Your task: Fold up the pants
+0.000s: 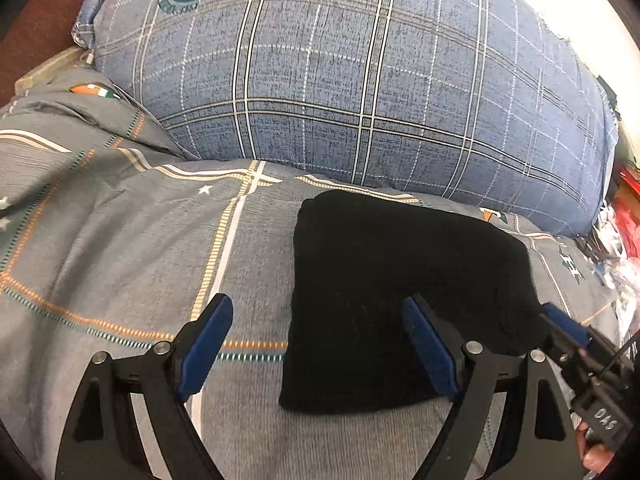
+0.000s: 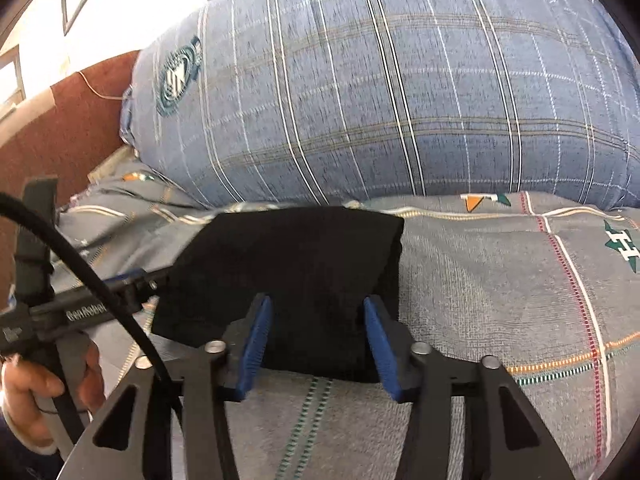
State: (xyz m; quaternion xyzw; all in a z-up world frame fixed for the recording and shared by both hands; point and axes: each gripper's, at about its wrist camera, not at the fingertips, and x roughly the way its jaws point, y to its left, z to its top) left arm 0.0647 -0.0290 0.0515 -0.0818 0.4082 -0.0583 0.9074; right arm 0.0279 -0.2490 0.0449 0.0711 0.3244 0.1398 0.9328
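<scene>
Nearest the left wrist camera, the left gripper (image 1: 318, 320) stands with its blue-padded fingers (image 1: 206, 344) spread wide over the bed, nothing between the pads; the near left edge of the folded pants lies below the gap. The right gripper (image 2: 316, 322) has its jaws parted too, hovering above the near edge of the cloth, and the pads do not appear to press on it. In the right wrist view a hand (image 2: 36, 392) grips the handle of the left tool at lower left.

The black pants, folded into a thick square bundle (image 1: 400, 292), lie flat on the grey bedsheet with orange, white and green stitched lines (image 1: 120, 248). Just behind the bundle rises a large blue plaid pillow (image 1: 340, 80) bearing a round green emblem.
</scene>
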